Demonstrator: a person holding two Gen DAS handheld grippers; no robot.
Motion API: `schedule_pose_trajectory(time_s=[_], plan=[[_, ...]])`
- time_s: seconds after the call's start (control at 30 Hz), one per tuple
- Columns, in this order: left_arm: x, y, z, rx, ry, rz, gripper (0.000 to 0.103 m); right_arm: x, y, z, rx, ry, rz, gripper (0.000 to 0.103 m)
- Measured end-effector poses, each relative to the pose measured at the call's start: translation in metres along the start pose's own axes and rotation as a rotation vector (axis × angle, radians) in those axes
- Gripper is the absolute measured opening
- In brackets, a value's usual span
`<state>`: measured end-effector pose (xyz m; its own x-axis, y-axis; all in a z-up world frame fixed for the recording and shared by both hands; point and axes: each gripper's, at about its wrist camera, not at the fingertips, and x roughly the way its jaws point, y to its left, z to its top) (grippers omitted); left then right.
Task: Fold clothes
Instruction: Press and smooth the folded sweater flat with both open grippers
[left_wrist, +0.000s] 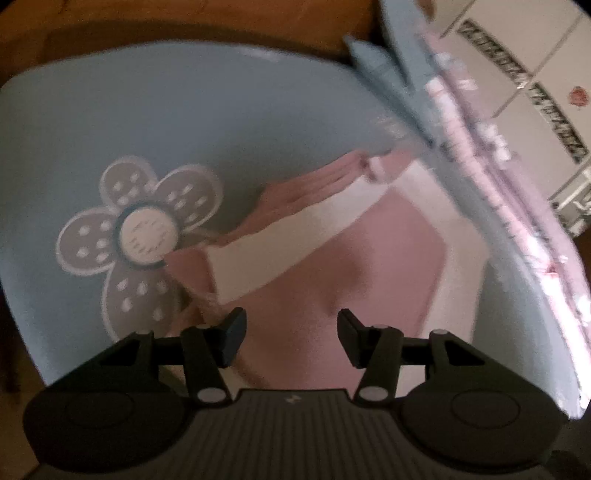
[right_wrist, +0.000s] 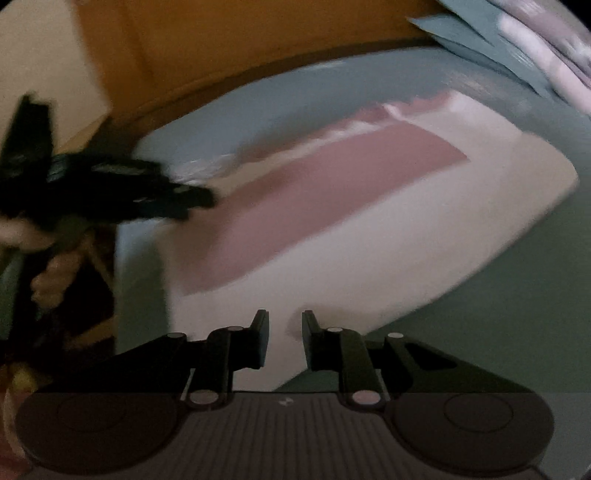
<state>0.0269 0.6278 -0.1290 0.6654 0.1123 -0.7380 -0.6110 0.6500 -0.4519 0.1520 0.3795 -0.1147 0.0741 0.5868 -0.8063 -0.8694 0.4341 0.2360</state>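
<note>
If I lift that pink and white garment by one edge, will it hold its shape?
Probably not. The pink and white garment lies flat with soft folds, so it likely droops. It looks thin, probably light, and might slide on the smooth blue surface.

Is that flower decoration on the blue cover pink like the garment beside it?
No. In the left wrist view the flower has grey petals with white dots and a white centre, while the garment beside it is pink.

both wrist views look steeply down, close over the same pink garment (left_wrist: 332, 258).
</note>
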Motion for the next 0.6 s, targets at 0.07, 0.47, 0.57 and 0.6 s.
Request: schedule_pose_trajectory(time_s=[0.07, 0.47, 0.57, 0.6], plan=[[0.003, 0.001, -0.001, 0.011, -0.01, -0.011, 0.055, 0.001, -0.007, -0.013, 0.037, 0.002, 0.013, 0.023], [0.02, -0.045, 0.024, 0.115, -0.007, -0.042, 0.055, 0.003, -0.044, 0.019, 0.155, -0.12, 0.002, 0.024], [0.035, -0.038, 0.022, 0.091, 0.011, -0.013, 0.056, 0.004, -0.047, 0.005, 0.165, -0.125, 0.004, 0.024], [0.037, -0.037, 0.021, 0.092, 0.009, -0.01, 0.056, 0.002, -0.046, 0.002, 0.166, -0.126, 0.004, 0.024]])
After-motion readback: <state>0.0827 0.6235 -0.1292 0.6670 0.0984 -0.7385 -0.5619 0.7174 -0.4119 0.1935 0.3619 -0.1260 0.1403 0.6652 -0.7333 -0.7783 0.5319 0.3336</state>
